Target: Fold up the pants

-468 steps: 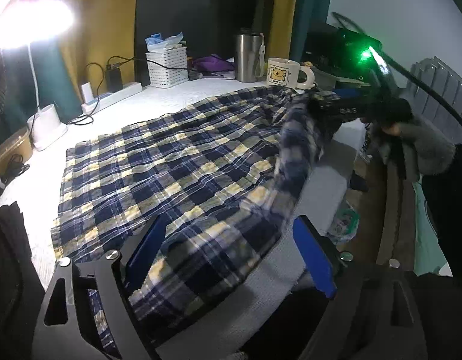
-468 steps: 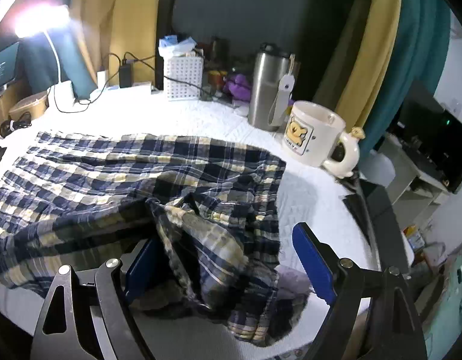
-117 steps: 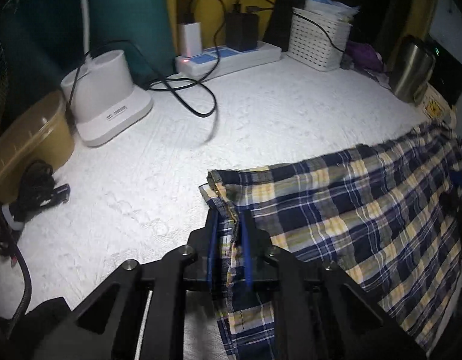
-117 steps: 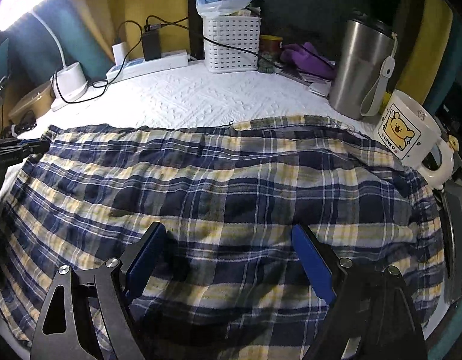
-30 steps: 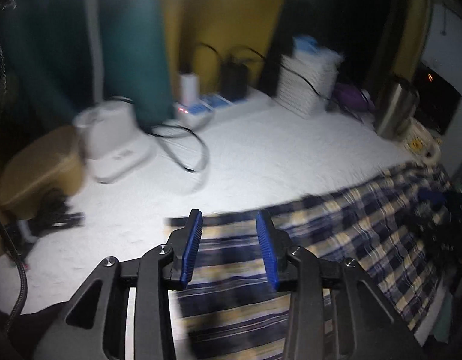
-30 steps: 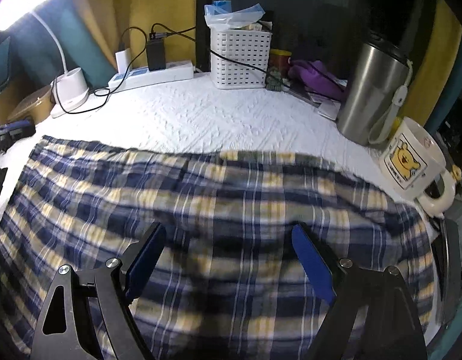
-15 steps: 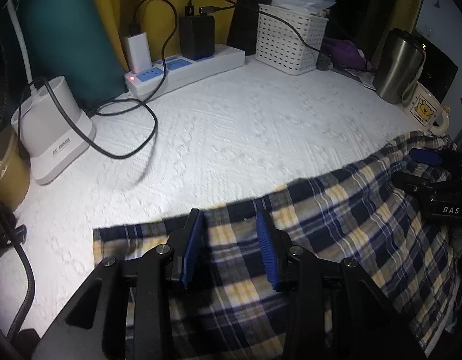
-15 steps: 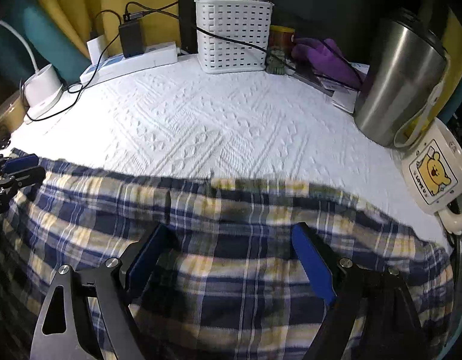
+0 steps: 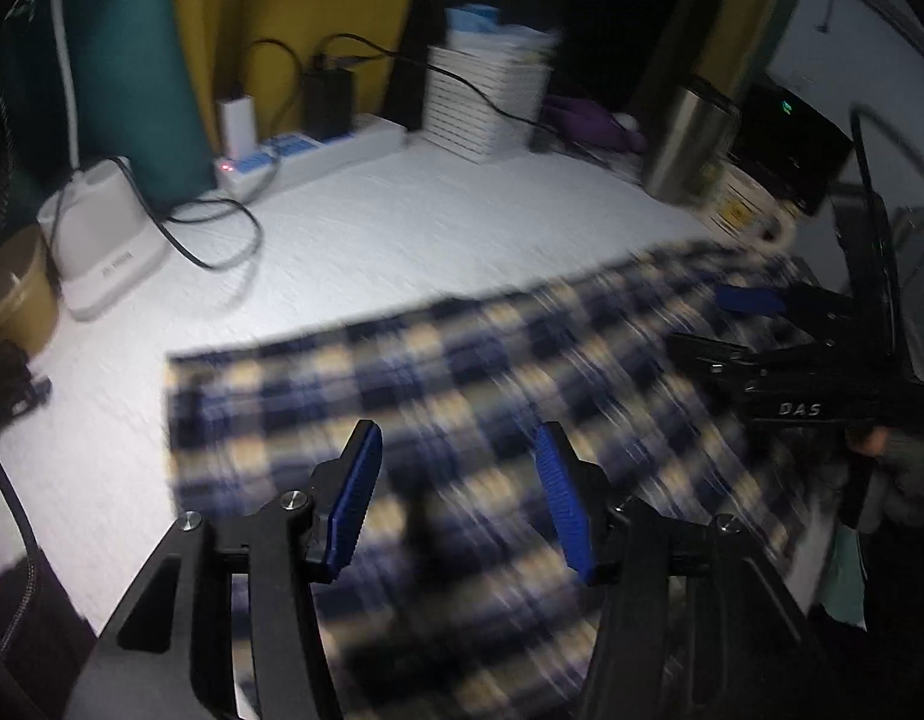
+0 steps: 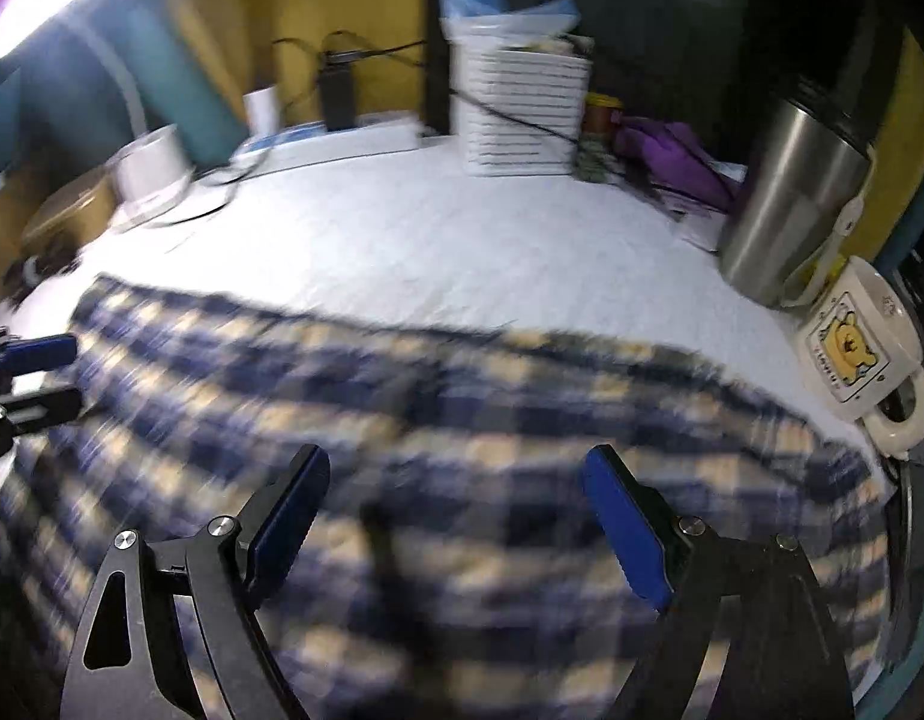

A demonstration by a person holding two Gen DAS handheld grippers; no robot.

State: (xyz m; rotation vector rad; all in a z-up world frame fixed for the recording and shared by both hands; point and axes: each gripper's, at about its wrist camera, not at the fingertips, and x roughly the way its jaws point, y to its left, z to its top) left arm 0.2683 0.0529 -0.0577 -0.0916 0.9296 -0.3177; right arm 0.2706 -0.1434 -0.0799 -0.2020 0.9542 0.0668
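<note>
Your plaid pants (image 9: 522,396) lie flat along the near edge of the white tabletop (image 9: 402,228), long axis running side to side across both views, far edge straight and parallel to the clutter at the back. Both frames are motion-blurred, so the fine detail of the hems cannot be read. Your left gripper (image 9: 459,498) hangs over the pants just inside their left end, pointing steeply down; its jaws are opening, about half spread, with cloth below the blue pads but nothing pinched between them. Your right gripper (image 10: 456,516) hangs over the middle-to-right stretch of the pants, jaws wide apart and empty, the fabric beneath but not gripped. The left end of the pants lies nearest your left gripper; the right end, beside the cartoon mug (image 10: 858,342) and steel tumbler (image 10: 792,198), lies nearer your right. Judged from this layout, the next fold likely turns on carrying one end along the long axis toward the other. Mind the mug at the right corner when sweeping cloth.
</note>
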